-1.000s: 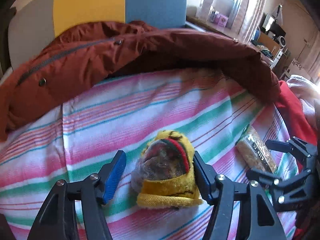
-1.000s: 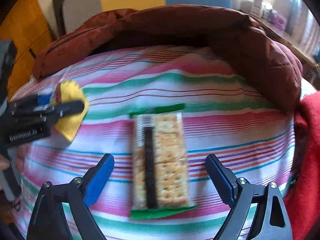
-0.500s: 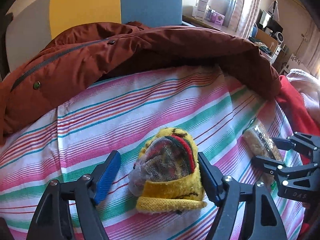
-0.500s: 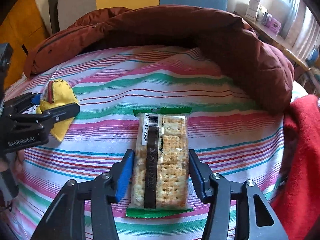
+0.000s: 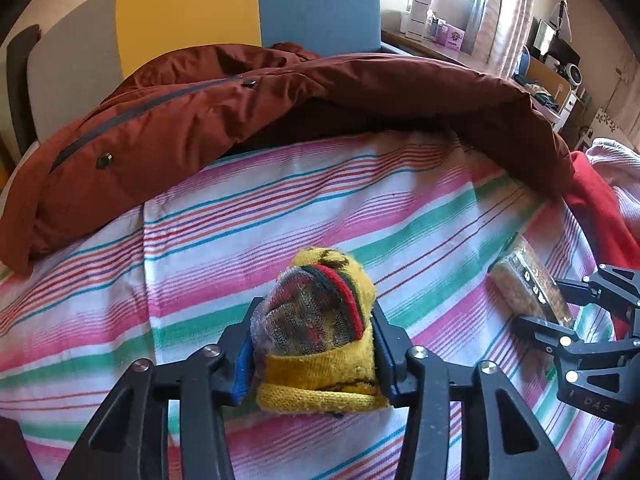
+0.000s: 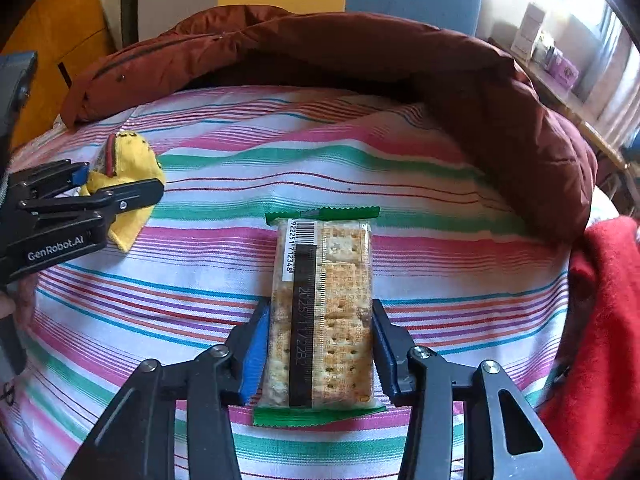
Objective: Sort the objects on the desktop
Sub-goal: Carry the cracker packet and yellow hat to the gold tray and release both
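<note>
A rolled yellow sock (image 5: 320,332) with red, green and black stripes lies on the striped cloth (image 5: 280,216). My left gripper (image 5: 314,344) is shut on it, both pads pressed against its sides. It also shows in the right wrist view (image 6: 128,160), with the left gripper (image 6: 116,184) around it. A clear pack of crackers (image 6: 322,308) with green ends lies lengthwise on the cloth. My right gripper (image 6: 318,348) is shut on its near half. The pack (image 5: 528,288) and the right gripper (image 5: 560,304) show at the right of the left wrist view.
A rust-brown jacket (image 5: 240,112) lies across the far side of the cloth and curls down the right (image 6: 520,128). A red fabric (image 6: 600,320) lies at the right edge. A grey, yellow and blue panel (image 5: 240,8) stands behind.
Both grippers have closed from wide open: the left onto the sock, the right onto the cracker pack. Both have also moved slightly forward over their objects.
</note>
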`<state>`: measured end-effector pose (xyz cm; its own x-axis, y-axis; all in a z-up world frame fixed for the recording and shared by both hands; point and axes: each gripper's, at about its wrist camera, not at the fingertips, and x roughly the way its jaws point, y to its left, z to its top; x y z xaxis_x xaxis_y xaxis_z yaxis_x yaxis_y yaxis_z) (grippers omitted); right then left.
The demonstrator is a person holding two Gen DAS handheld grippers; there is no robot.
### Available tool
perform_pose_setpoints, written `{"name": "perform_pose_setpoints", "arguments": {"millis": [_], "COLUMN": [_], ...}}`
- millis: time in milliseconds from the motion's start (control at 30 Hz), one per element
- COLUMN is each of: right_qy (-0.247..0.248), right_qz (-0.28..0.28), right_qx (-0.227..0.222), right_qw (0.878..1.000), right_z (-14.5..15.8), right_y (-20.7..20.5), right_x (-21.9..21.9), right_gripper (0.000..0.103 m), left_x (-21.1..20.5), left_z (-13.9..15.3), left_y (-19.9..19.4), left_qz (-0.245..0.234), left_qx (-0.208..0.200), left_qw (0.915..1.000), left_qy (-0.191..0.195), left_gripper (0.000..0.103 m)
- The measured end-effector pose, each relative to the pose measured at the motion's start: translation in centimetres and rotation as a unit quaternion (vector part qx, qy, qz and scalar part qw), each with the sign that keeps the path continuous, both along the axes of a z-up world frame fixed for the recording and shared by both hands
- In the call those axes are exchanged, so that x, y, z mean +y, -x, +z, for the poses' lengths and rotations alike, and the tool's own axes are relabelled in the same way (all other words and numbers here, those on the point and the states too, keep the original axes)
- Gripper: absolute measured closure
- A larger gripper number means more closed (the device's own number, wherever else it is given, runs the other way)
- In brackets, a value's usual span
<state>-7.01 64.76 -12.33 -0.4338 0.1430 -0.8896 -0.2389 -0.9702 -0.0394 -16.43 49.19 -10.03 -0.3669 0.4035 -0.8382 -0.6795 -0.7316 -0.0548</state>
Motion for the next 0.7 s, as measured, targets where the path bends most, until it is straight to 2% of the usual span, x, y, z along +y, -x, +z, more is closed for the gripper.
{"name": "perform_pose_setpoints", "arguments": {"millis": [100, 233, 433, 500, 700], "right_qy": [-0.007, 0.014, 0.033, 0.033, 0.030], "right_qz": [0.004, 0.018, 0.092, 0.107, 0.098], "right_qx": [0.007, 0.018, 0.026, 0.028, 0.027], "right_qw": [1.000, 1.000, 0.995, 0.993, 0.994], "right_z": [-0.1, 0.7, 0.4, 0.4, 0.2], "right_y": [0.4, 0.4, 0.6, 0.7, -0.1], "right_x": [-0.5, 1.1, -1.8, -2.5, -2.5], "right_gripper": [0.057, 0.057, 0.057, 0.057, 0.057], "left_x": [-1.0, -3.8, -7.5, -7.1, -8.6], "left_z": [0.2, 0.3, 0.2, 0.0, 0.3], "left_y": [-0.6, -2.1, -5.3, -5.8, -7.6], "left_qz": [0.010, 0.029, 0.057, 0.065, 0.067], "left_qx": [0.000, 0.011, 0.010, 0.019, 0.032], "left_qw": [0.9999, 0.9995, 0.9982, 0.9976, 0.9973], "left_qy": [-0.002, -0.005, -0.018, -0.015, -0.003], "left_gripper": [0.057, 0.057, 0.058, 0.058, 0.058]}}
